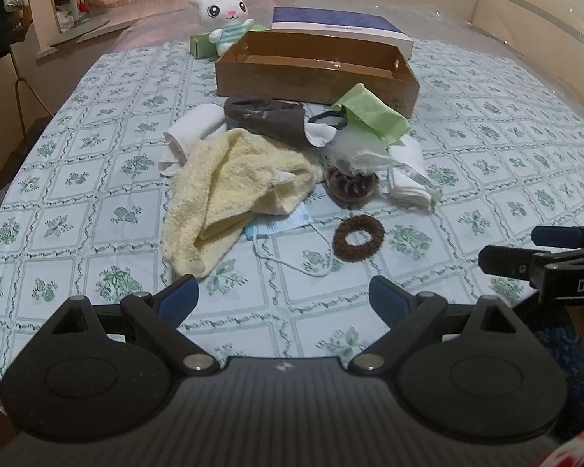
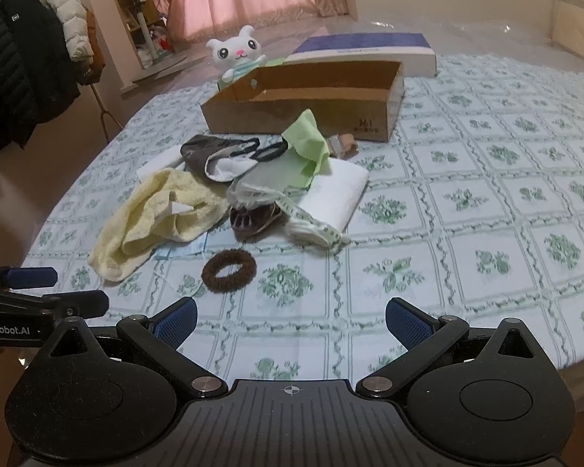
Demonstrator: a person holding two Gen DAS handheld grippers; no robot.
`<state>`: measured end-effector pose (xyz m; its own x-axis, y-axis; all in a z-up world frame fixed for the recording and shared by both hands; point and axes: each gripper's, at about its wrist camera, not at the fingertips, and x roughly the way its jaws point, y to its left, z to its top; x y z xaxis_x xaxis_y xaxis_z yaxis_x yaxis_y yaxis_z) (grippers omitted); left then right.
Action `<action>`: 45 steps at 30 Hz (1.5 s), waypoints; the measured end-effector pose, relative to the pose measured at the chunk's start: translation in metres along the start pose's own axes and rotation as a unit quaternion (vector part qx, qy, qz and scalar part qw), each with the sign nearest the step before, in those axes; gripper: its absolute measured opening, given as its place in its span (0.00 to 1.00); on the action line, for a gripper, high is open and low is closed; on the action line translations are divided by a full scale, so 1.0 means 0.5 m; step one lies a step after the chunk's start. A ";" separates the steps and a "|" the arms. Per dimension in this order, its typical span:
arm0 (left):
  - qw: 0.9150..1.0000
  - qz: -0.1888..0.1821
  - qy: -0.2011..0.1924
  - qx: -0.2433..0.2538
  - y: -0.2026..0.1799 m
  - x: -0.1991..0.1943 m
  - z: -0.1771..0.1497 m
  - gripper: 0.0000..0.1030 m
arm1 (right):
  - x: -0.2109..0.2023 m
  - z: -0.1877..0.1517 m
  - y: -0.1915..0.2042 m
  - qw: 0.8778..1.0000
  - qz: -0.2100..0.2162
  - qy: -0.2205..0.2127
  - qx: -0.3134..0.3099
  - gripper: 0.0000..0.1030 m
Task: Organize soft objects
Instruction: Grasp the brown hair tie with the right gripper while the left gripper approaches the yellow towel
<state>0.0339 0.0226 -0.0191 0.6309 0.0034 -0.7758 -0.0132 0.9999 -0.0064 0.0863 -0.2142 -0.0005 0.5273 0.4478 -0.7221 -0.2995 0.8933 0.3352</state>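
1. Both pairs of blue-padded fingers are spread wide and empty: the left gripper (image 1: 283, 299) and the right gripper (image 2: 291, 321) hover low over the near edge of the floral-clothed surface (image 2: 467, 210).
2. Closest ahead, lying apart from the pile, is the brown fuzzy ring-shaped hair tie (image 2: 229, 270), just left of the right fingers' centreline. It seems the easiest first pick: descend straight and pinch one side of the ring.
3. Beyond it lies the crumpled pale-yellow terry towel (image 1: 229, 190); grasp a raised fold.
4. Farthest, the open, seemingly empty brown cardboard box (image 2: 311, 107) is the likely destination.
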 end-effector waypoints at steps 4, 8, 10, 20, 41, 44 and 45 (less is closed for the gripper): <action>1.000 0.010 -0.010 0.001 0.012 0.014 0.006 0.90 | 0.017 0.007 -0.004 1.000 0.009 -0.010 0.000 0.86; 1.000 0.017 -0.013 -0.001 0.024 0.033 0.011 0.89 | 0.044 0.014 -0.001 1.000 0.019 0.004 -0.004 0.81; 1.000 0.022 -0.012 0.000 0.029 0.042 0.012 0.89 | 0.056 0.016 0.007 0.999 0.027 0.004 -0.016 0.77; 1.000 0.022 0.010 -0.012 0.054 0.095 0.006 0.86 | 0.137 0.028 0.074 0.995 0.063 0.008 -0.072 0.68; 0.999 0.026 0.023 -0.011 0.085 0.148 0.011 0.86 | 0.262 0.018 0.103 0.991 0.033 0.032 -0.129 0.31; 0.999 0.029 0.017 -0.004 0.083 0.142 0.015 0.86 | 0.256 0.021 0.096 0.991 0.034 0.030 -0.128 0.18; 0.999 0.029 0.014 -0.004 0.083 0.139 0.016 0.86 | 0.251 0.022 0.093 0.991 0.036 0.030 -0.127 0.18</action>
<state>0.0835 0.0644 -0.0682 0.6070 0.0614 -0.7923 -0.0551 0.9979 0.0352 0.1473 -0.1161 -0.0690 0.4517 0.5000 -0.7389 -0.5283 0.8173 0.2300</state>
